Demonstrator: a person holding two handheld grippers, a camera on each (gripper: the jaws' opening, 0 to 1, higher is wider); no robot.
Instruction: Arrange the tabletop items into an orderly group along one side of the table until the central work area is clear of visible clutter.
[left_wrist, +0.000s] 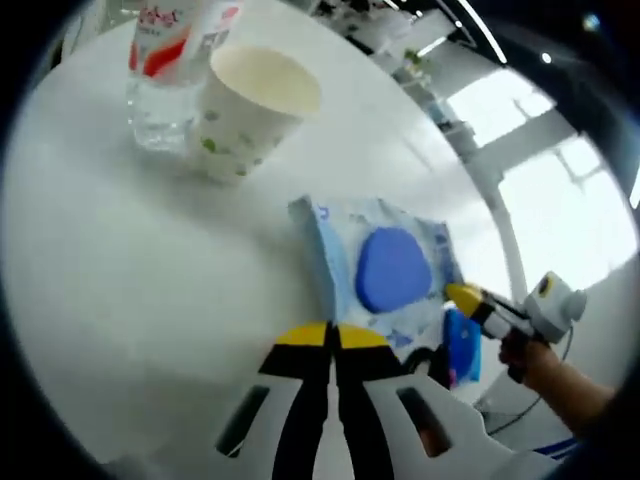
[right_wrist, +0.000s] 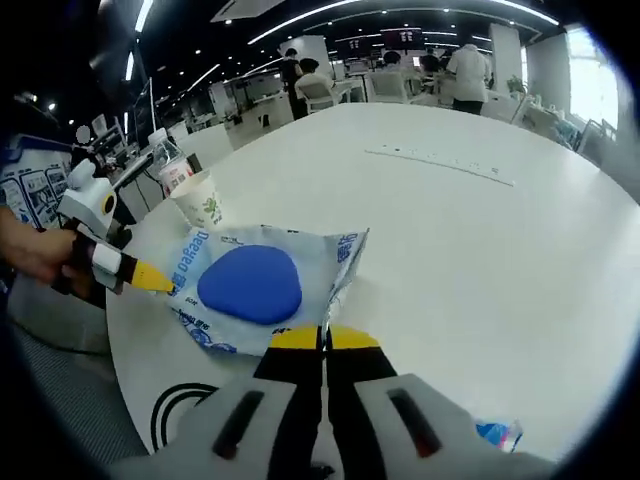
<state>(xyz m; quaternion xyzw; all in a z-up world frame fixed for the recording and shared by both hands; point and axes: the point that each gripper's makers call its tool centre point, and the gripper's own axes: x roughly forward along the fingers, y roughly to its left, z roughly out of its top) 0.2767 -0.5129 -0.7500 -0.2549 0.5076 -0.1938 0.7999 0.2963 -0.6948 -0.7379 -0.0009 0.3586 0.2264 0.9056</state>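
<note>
A wet wipes pack (left_wrist: 390, 270) with a blue oval lid lies on the round white table (left_wrist: 130, 290); in the right gripper view the pack (right_wrist: 255, 285) is just ahead of my jaws. My left gripper (left_wrist: 330, 336) is shut, with the pack's raised end seam running into its yellow tips. My right gripper (right_wrist: 322, 338) is shut the same way on the opposite seam. Each gripper also enters the other's view, the right gripper (left_wrist: 466, 297) and the left gripper (right_wrist: 155, 279), each held by a hand. A paper cup (left_wrist: 255, 110) and a water bottle (left_wrist: 165, 70) stand together beyond the pack.
The cup (right_wrist: 205, 205) and bottle (right_wrist: 170, 165) stand near the table edge. A small blue packet (right_wrist: 495, 432) lies by the near rim, and a thin strip (right_wrist: 440, 160) lies further out. The packet (left_wrist: 462, 345) also sits under the right gripper. People sit at distant tables.
</note>
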